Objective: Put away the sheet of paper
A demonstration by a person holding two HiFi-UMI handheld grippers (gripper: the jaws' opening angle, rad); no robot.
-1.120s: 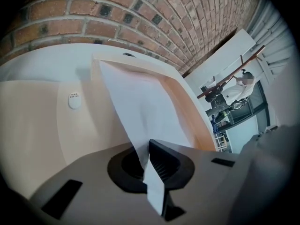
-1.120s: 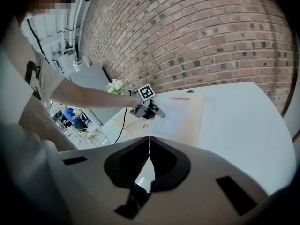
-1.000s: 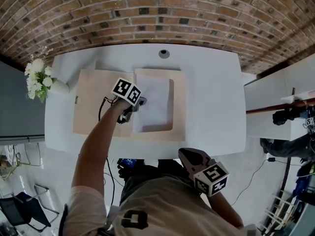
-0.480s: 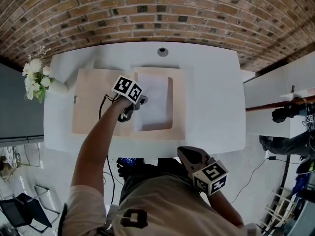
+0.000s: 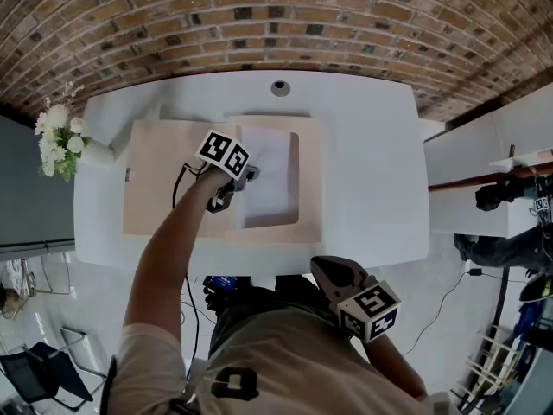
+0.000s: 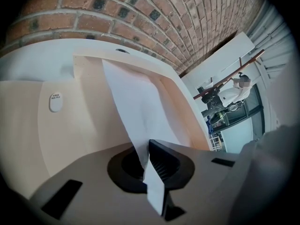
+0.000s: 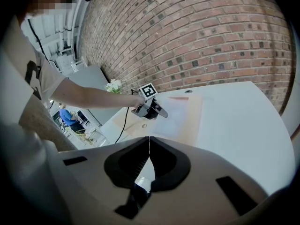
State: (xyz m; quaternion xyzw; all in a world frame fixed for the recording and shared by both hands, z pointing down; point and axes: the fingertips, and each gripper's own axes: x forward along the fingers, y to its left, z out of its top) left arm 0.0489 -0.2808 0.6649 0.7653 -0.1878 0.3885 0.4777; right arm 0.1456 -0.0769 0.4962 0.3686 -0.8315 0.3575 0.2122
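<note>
Left gripper (image 6: 149, 165) still pinching sheet of paper (image 6: 136, 102), barely shifted inside box file's (image 6: 28, 121) right half, release pending; right gripper (image 7: 148, 158) closed, empty.

This is looking like a studio or lab workroom. A bare brick wall (image 5: 259, 15) is curving behind a white counter (image 5: 371, 171), flowers (image 5: 54, 138) are standing at its corner, and a cable (image 5: 441, 305) is trailing across the pale floor near dark gear (image 5: 497, 195) on a stand.

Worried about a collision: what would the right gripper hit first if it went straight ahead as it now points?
Likely the left gripper, shut on the sheet of paper over the beige folder; depth is unclear, so it might reach the folder instead.
</note>
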